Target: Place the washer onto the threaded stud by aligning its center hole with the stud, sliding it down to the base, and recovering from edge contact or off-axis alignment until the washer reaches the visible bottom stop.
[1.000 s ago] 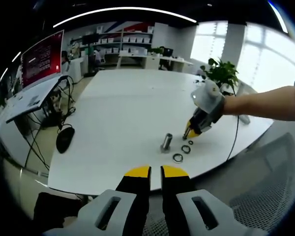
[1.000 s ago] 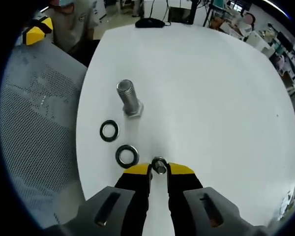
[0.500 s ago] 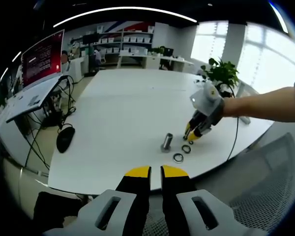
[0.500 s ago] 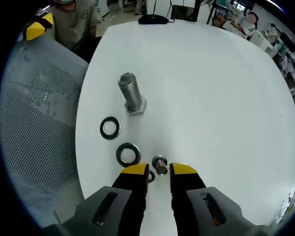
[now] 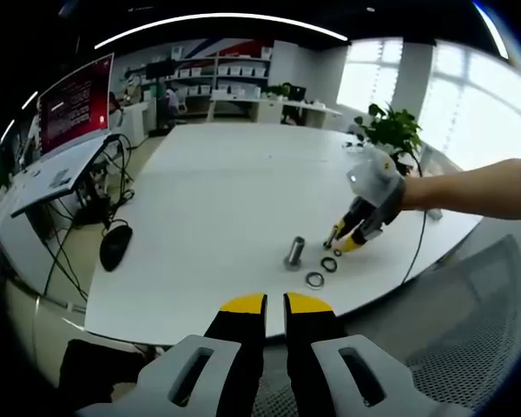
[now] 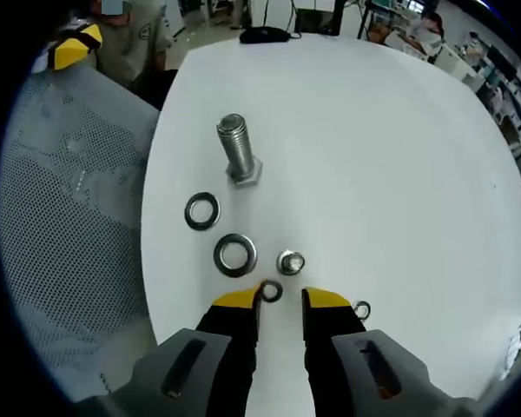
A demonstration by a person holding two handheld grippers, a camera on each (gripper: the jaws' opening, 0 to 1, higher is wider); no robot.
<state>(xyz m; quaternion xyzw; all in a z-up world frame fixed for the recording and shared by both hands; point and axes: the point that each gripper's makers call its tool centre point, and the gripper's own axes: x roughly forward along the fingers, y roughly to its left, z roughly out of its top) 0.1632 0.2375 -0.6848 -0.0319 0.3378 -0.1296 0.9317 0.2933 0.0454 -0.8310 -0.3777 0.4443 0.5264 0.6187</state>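
Bright office (image 5: 243, 78); white table (image 5: 217, 200)

White table (image 5: 217, 182), big, rounded edge. Black mouse (image 6: 265, 35) at far edge in right gripper view. Grey mesh chair (image 6: 65, 200) pulled up just beside table; same chair (image 5: 469, 321) lower right in left gripper view. Person in grey shirt (image 6: 135, 39) standing past chair. Potted plant (image 5: 389, 126), green leaves, at far side of table by bright windows (image 5: 469, 95). Red screen (image 5: 74, 100) on left, tilted, w/ grey desk (image 5: 48, 178) under it & tangle of cables (image 5: 104, 187) hanging down. Black round obj on floor (image 5: 115, 245) near desk. Shelves w/ white boxes (image 5: 234, 74) along back wall. Curved ceiling light strip (image 5: 217, 22) overhead.
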